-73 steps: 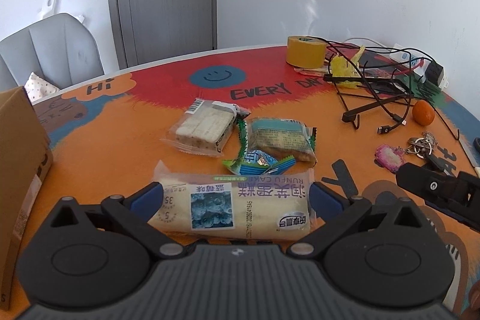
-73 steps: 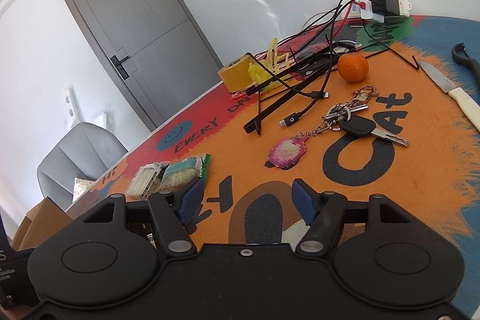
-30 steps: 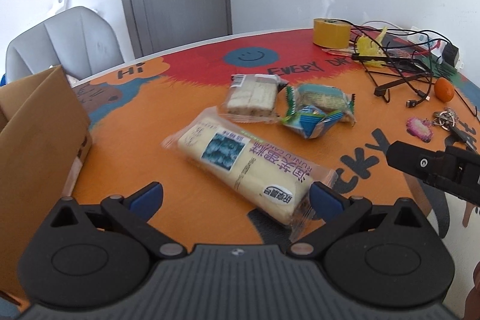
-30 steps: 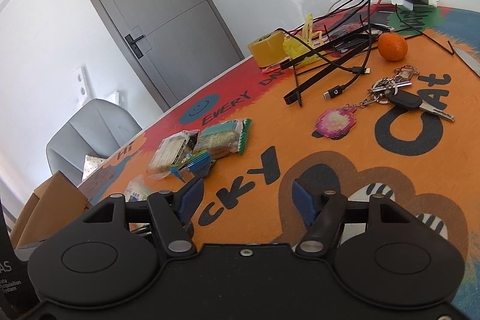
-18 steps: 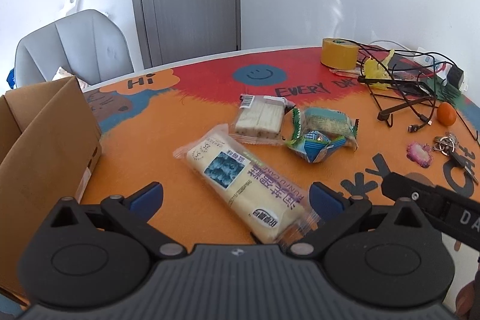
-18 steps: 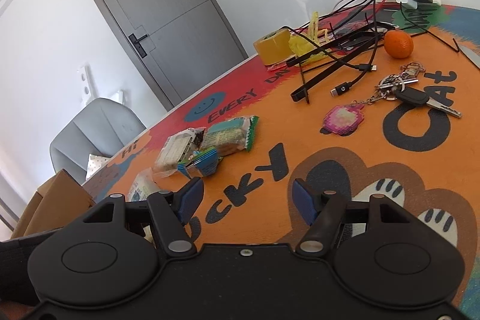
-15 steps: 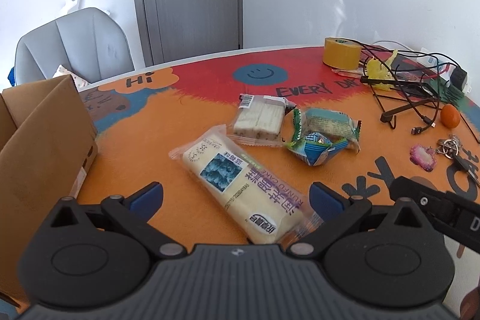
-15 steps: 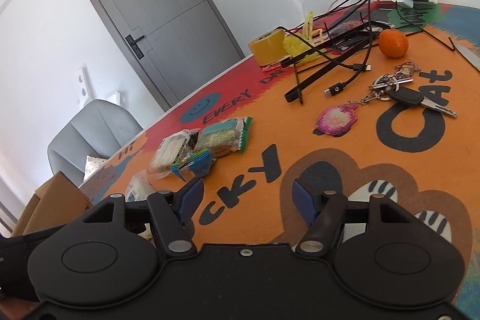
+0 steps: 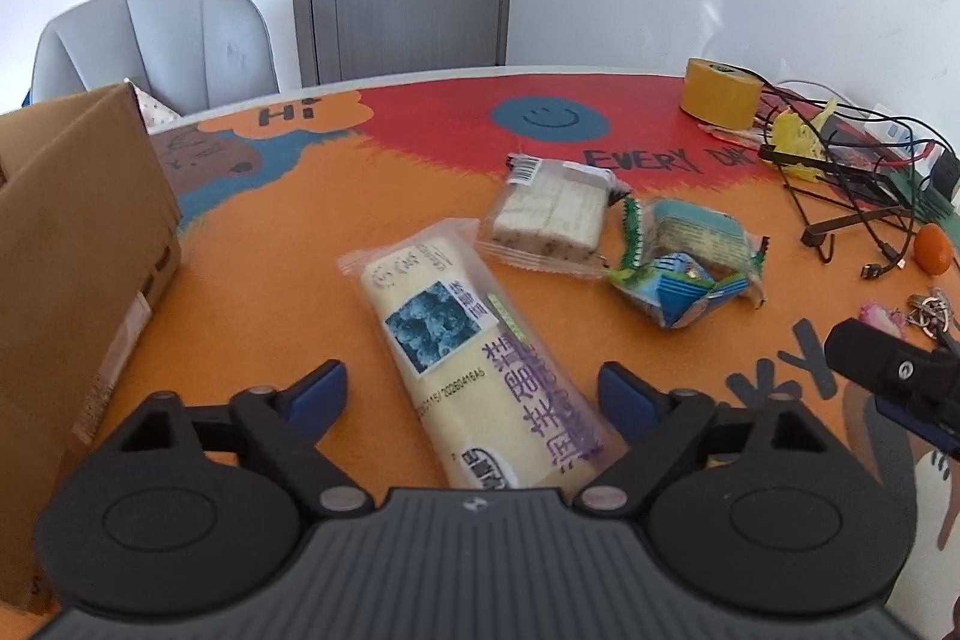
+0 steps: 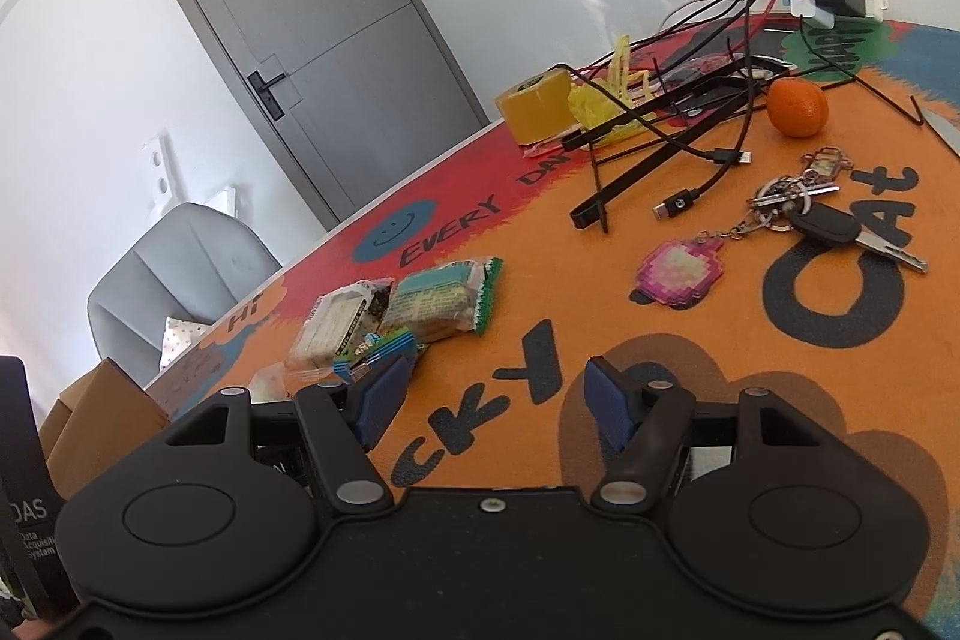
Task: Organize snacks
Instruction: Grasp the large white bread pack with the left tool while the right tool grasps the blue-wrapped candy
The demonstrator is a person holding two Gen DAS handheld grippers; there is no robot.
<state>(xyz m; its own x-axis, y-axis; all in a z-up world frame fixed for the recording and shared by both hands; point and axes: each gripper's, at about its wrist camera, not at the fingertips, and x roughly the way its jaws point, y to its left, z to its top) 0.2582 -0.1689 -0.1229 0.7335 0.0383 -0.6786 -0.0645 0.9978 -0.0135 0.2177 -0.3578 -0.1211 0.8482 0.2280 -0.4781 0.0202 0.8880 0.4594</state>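
Note:
A long cream cake packet [image 9: 474, 340] with a blueberry picture lies on the orange table mat, running lengthwise between the fingers of my left gripper [image 9: 471, 391]. The jaws are closing and its blue pads do not press the packet. Beyond it lie a clear packet of white cake squares [image 9: 549, 214], a green-edged packet [image 9: 696, 232] and a small blue-green packet [image 9: 678, 289]. An open cardboard box [image 9: 66, 244] stands at the left. My right gripper [image 10: 497, 403] hovers open over the mat with nothing between its fingers, the green-edged packet [image 10: 441, 301] ahead to its left.
A yellow tape roll [image 9: 720, 94], tangled black cables [image 9: 852, 202], an orange [image 10: 798, 106] and keys with a pink fob [image 10: 810, 214] crowd the right side. A grey chair [image 9: 156, 34] stands behind the table. The other tool's black body [image 9: 888, 376] juts in at right.
My left gripper's jaws have narrowed. It has shifted and rolled, so the long cake packet now points between its fingers. The right view is almost unchanged.

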